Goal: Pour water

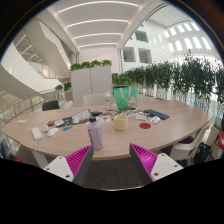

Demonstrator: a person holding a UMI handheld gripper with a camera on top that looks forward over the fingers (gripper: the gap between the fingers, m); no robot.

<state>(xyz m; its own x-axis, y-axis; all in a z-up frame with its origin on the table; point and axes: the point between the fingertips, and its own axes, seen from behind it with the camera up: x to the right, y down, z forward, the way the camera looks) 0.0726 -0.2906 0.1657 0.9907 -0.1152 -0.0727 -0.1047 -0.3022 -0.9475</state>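
Tongs (109, 158) stood wide open, holding nothing; we judged we should approach the bottle (96, 134) squarely, beside the cup (121, 122) on the surface (170, 128).

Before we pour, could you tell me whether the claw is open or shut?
Open: the claw shows a wide gap between its fingers, holding nothing.

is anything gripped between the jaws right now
No, the gripper is open with nothing between its pink pads, and the bottle stands on the table just ahead.
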